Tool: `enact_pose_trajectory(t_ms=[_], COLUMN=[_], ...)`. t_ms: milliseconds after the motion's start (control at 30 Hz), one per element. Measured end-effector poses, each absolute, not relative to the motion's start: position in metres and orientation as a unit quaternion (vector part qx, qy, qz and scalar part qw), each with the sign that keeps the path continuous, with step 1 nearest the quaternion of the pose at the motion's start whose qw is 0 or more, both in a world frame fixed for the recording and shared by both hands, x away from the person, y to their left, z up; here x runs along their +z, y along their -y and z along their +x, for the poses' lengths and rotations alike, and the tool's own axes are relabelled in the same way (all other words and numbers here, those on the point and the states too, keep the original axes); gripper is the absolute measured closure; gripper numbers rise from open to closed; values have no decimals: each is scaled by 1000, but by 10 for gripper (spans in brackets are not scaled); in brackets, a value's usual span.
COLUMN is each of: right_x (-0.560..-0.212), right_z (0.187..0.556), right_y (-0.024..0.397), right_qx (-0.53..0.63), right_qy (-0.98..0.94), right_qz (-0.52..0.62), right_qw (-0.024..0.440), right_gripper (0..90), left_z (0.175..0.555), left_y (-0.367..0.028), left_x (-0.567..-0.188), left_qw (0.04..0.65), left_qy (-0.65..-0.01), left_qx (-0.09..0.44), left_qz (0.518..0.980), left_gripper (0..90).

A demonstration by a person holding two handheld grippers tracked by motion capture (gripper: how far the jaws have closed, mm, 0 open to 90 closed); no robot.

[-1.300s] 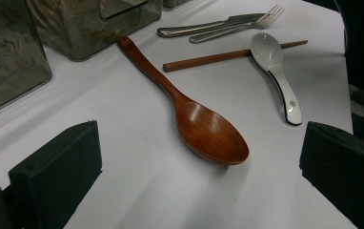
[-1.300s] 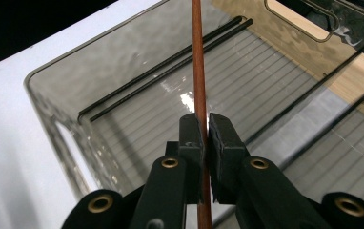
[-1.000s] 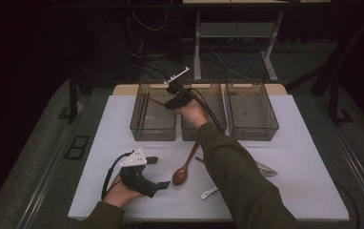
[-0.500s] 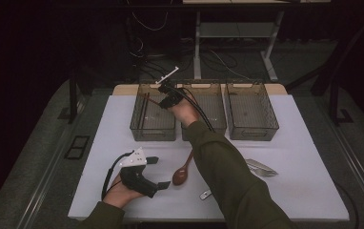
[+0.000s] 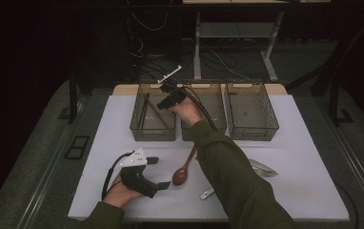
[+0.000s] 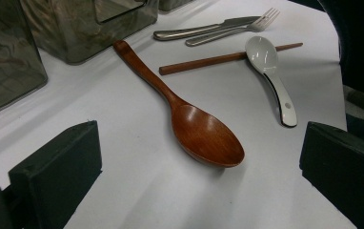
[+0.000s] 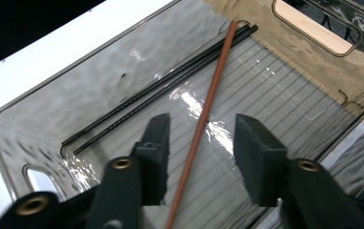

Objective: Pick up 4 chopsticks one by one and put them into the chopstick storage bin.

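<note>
1. In the high view, at the lower left of the frame, the person's left hand rests on the white table point(image 5: 99, 143) holding the left gripper point(image 5: 158, 172). Its jaws stand wide apart with nothing between them.
2. Just right of it, lower centre, lies a brown wooden spoon point(image 5: 184, 170), bowl toward the bottom edge. In the left gripper view the spoon point(image 6: 189, 119) lies on the table between and beyond the two black jaws, untouched by either.
3. Farther off in that view, in the upper right, lie a brown chopstick point(image 6: 227, 58), a white ceramic spoon point(image 6: 270, 71) with its bowl resting on it, and a metal fork point(image 6: 235, 32) beside another metal piece.
4. The right arm, in a green sleeve point(image 5: 232, 176), reaches from the bottom edge up to the middle of the high view.
5. There the right gripper point(image 5: 166, 98) hovers over the left of three clear bins point(image 5: 154, 131) set in a row.
6. In the right gripper view its jaws have just been opening and stand apart. A brown chopstick point(image 7: 204, 114) lies on the bin floor below the gap, clear of both pads.
7. Two black chopsticks point(image 7: 161, 86) lie beside it, toward the upper left of that frame.
</note>
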State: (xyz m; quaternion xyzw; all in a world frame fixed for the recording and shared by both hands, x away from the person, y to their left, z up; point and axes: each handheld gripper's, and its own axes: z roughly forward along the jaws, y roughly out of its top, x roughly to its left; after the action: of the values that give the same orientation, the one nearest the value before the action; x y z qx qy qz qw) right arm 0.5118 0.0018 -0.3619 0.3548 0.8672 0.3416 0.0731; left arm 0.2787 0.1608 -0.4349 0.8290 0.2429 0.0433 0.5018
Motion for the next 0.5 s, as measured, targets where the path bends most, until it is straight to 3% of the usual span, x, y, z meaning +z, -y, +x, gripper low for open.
enact_pose_trajectory(t_ms=[267,500], right_x=[-357,-350], right_z=[505,493], right_y=[10,27], right_qx=[359,376], right_qy=[-870,-868], right_qz=[334,318], right_qw=[60,61], right_gripper=[406,370], left_z=[279,280], left_y=[-160,-160], left_x=[-436,-436], left_qw=[500,498], left_qy=[-242,-243], left_qx=[43,44], left_qz=[831,832], left_gripper=[0,0])
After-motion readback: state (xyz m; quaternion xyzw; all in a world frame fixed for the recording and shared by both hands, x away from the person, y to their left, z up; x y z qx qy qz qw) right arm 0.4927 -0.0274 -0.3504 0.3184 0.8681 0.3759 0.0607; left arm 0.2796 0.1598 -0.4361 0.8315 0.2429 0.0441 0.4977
